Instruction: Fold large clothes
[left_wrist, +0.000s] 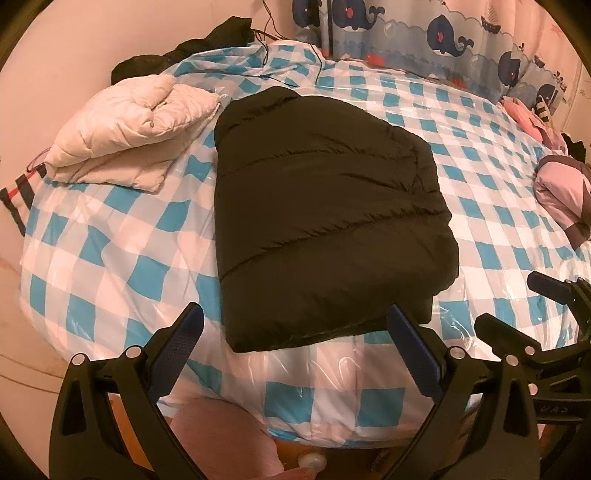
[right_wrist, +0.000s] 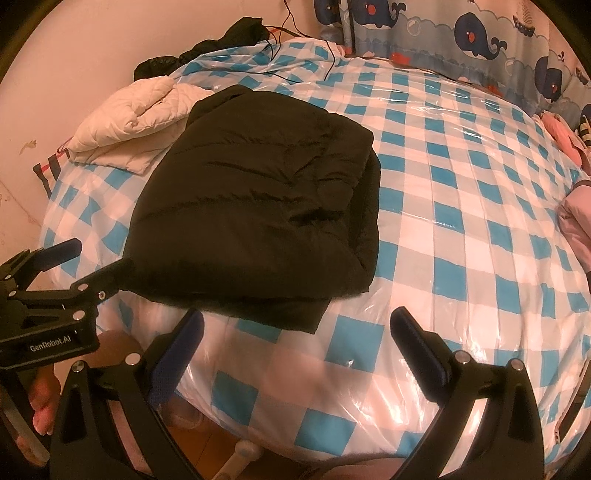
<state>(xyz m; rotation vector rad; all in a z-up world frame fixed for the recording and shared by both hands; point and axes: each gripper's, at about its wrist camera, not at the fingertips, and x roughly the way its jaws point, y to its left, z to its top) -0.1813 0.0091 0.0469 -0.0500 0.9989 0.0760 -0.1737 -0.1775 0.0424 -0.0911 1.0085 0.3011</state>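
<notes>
A black puffer jacket (left_wrist: 325, 218) lies folded into a rectangle on the blue-and-white checked bed (left_wrist: 122, 258); it also shows in the right wrist view (right_wrist: 255, 206). My left gripper (left_wrist: 295, 317) is open and empty, hovering at the jacket's near edge. My right gripper (right_wrist: 297, 325) is open and empty, near the jacket's near right corner. The right gripper also shows in the left wrist view (left_wrist: 517, 306), and the left gripper in the right wrist view (right_wrist: 99, 254), both open.
A folded cream quilted jacket (left_wrist: 125, 133) lies at the bed's far left. Dark clothes (left_wrist: 184, 48) and thin cables sit at the far edge. Pink and grey clothes (left_wrist: 561, 192) pile at the right. A whale-print curtain (left_wrist: 443, 33) hangs behind. The bed cover is under clear plastic.
</notes>
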